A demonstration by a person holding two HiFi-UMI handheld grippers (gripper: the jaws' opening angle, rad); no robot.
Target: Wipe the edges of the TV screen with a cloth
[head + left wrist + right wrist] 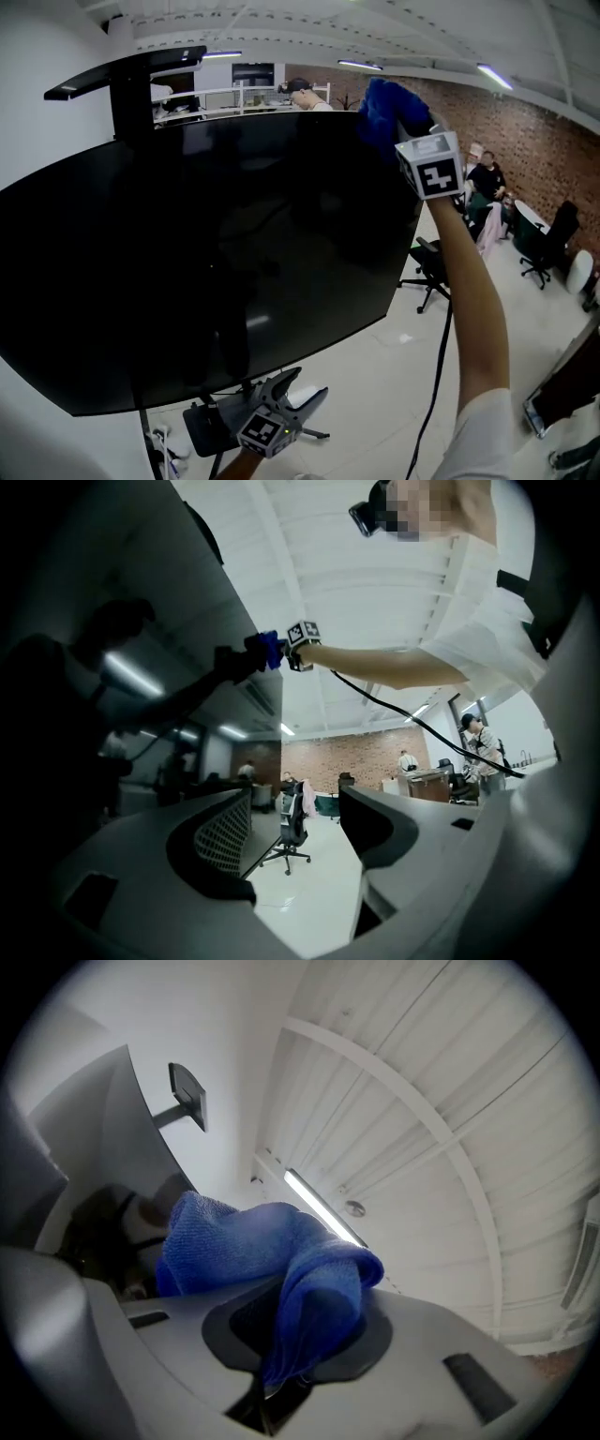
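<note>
Pinching blue cloth point(272, 1251) — right tongs point(286, 1372), grip plain only in right gripper view

Red brick wall point(534, 122) along the far right side. White ribbed ceiling point(309, 33) overhead, with long strip lights point(495, 77). Pale glossy floor point(384, 394). Black office chair point(431, 272) on castors out on open floor. Second black chair point(555, 236) further right, nearer the brick. Seated person point(487, 176) against the wall. Standing person point(480, 747) in a dark cap, beside a desk point(427, 785).
</note>
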